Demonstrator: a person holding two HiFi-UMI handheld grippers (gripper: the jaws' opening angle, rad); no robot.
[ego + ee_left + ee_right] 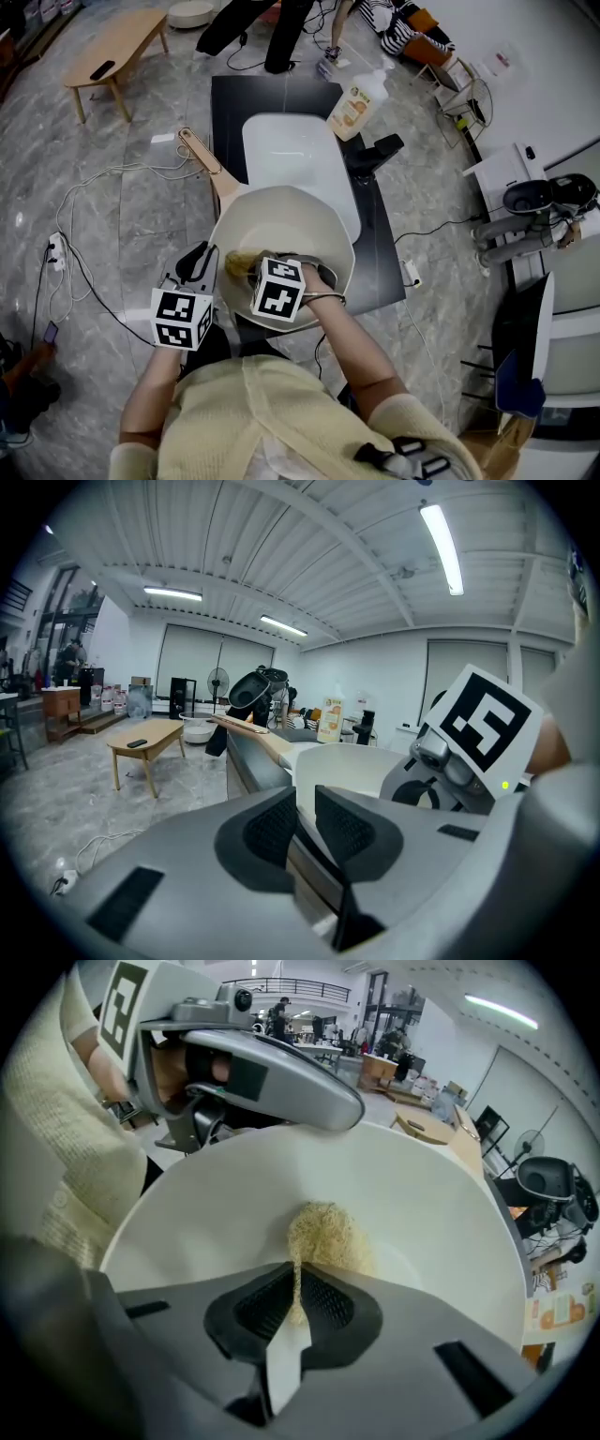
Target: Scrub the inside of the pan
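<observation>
Grey marble floor surrounds a black table. A wide cream-white round pan with a long wooden handle sits at the table's near end, right by a white rectangular basin. The pan's inside is smooth and pale, bare apart from a yellowish fibrous scrubbing pad lying low in the bowl. The right gripper pinches that pad's near edge between its jaws. The left gripper is clamped on the pan's near rim, one jaw inside the wall and one outside.
</observation>
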